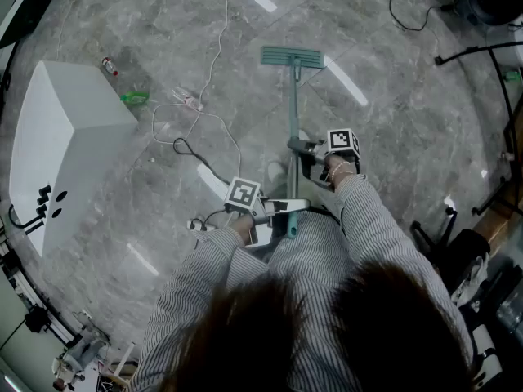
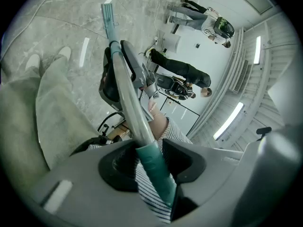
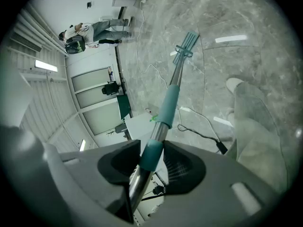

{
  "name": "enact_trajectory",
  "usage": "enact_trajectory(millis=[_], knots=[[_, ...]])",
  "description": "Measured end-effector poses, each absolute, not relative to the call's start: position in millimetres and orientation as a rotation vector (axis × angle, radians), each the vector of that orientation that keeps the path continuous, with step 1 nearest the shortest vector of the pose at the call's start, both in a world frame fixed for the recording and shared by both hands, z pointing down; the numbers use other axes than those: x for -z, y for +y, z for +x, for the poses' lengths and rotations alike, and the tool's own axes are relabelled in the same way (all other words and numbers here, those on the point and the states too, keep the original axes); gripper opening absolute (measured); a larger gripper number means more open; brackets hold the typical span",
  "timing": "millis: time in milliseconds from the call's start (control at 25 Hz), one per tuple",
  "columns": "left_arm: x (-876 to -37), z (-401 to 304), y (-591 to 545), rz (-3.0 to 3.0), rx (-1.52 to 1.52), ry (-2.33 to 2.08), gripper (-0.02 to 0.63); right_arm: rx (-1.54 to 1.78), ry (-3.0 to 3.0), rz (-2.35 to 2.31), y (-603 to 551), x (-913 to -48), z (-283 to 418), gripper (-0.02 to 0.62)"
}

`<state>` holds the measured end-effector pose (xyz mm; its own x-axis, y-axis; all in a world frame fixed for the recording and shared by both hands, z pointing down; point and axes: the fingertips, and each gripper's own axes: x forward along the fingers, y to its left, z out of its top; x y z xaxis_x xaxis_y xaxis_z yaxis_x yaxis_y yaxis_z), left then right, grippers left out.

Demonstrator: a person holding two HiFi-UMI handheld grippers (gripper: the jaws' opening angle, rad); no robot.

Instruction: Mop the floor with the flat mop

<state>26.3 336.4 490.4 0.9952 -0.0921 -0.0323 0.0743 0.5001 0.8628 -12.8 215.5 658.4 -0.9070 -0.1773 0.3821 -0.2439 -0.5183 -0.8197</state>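
flat mop (image 1: 292,56) on grey marble floor (image 1: 409,121), left tool (image 2: 152,161) and right tool (image 3: 150,157) clamping its handle.

The person's hair (image 1: 327,325) is blocking the lower middle of the head view, and the left gripper (image 1: 282,208) is covering a stretch of the mop handle (image 1: 292,129) near its top end. A red-capped item (image 1: 108,65) and a green item (image 1: 135,98) are lying on the floor by the white box (image 1: 65,137), too small to identify.
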Motion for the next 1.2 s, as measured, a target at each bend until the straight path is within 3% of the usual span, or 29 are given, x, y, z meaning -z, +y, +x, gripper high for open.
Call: enact_trajectory(millis=[840, 1200], knots=[[-477, 31, 334, 1.064, 0.117, 0.027, 0.156, -2.584, -1.475, 0.641, 216, -657, -7, 0.153], [-476, 31, 260, 1.084, 0.145, 0.025, 0.17, -2.557, -1.459, 0.732, 145, -653, -7, 0.152]])
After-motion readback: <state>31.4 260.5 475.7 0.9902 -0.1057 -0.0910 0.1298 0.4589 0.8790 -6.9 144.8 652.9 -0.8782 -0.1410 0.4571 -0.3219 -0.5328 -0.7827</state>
